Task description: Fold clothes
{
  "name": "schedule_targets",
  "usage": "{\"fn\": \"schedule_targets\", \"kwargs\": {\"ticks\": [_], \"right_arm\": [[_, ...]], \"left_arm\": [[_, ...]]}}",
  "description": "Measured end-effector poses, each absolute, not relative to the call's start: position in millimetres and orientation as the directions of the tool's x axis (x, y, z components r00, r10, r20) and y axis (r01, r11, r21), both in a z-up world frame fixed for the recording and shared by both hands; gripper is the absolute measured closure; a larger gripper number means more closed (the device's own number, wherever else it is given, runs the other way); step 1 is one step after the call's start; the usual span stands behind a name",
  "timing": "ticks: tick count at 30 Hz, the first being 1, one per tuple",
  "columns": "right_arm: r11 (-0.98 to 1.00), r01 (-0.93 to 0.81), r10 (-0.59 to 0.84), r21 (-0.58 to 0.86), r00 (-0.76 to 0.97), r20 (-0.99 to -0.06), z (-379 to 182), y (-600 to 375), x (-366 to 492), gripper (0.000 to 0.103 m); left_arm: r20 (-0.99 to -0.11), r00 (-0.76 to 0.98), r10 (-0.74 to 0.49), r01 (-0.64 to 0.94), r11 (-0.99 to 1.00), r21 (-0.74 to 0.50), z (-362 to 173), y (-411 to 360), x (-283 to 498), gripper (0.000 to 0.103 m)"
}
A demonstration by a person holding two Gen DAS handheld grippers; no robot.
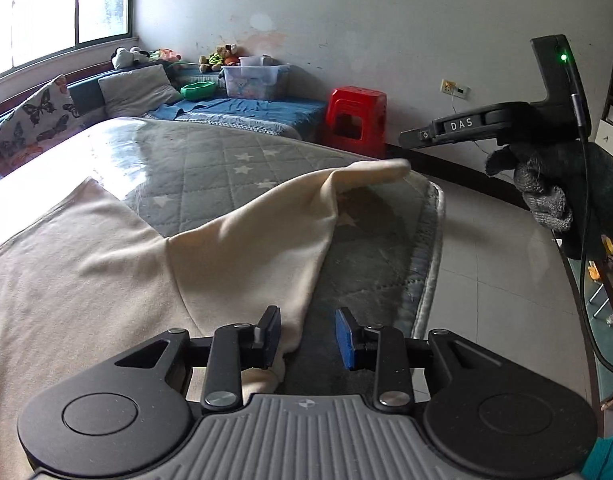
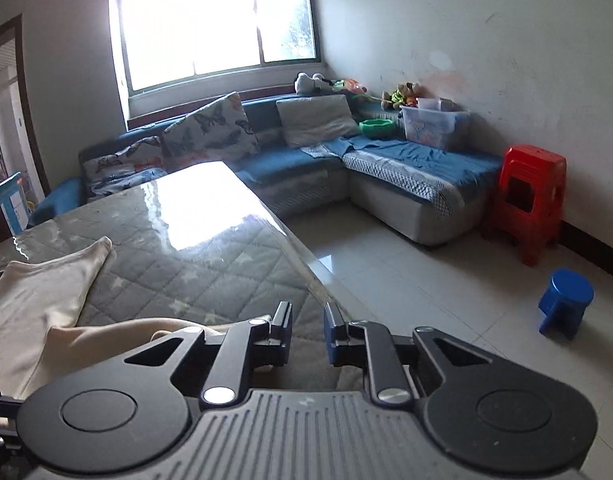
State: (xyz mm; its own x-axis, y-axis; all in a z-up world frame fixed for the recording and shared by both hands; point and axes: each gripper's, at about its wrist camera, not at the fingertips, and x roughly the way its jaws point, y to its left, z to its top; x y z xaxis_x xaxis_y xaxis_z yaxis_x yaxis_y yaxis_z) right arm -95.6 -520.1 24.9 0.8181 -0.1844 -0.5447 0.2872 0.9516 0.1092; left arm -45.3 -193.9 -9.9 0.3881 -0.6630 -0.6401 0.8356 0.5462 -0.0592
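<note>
Lying spread on the quilted table (image 1: pixel 210 152), the cream garment (image 1: pixel 86 272) has one sleeve (image 1: pixel 266 224) lifted toward the right. Left gripper (image 1: pixel 308 338) sits released at the sleeve's hem, probably lining up a pinch; right gripper (image 2: pixel 307 332) hangs unclenched too, holding nothing.

We note one cream garment (image 1: pixel 86 264), soft knit, lying spread on the glass-topped table (image 1: pixel 210 160) over a grey star-quilted cover. Its body lies flat at the left with shallow wrinkles. One sleeve (image 1: pixel 266 232) runs out toward the table's right edge, its cuff end lifted off the surface. From the right wrist view, a second sleeve (image 2: pixel 82 264) lies flat, pointing away.
</note>
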Motion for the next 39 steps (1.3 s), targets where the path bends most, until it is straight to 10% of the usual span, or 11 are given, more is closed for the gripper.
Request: {"fn": "schedule_targets", "kwargs": {"ticks": [13, 16, 23, 39], "right_arm": [[0.972, 0.215, -0.115, 0.097, 0.79, -0.602, 5, -501, -41, 0.072], [0.975, 0.209, -0.117, 0.08, 0.782, -0.612, 1, -499, -26, 0.093], [0.981, 0.191, -0.138, 0.017, 0.763, -0.632, -8, -495, 15, 0.098], [0.999, -0.021, 0.037, 0.033, 0.773, -0.634, -2, -439, -23, 0.065]], "left_arm": [[-0.637, 0.442, -0.632, 0.807, 0.589, -0.024, -7, -205, -38, 0.065], [-0.643, 0.433, -0.632, 0.81, 0.586, -0.03, -9, -203, -40, 0.065], [-0.635, 0.425, -0.645, 0.811, 0.583, -0.048, -10, -194, -46, 0.062], [-0.563, 0.615, -0.552, 0.645, 0.763, -0.044, 20, -113, -58, 0.059]]}}
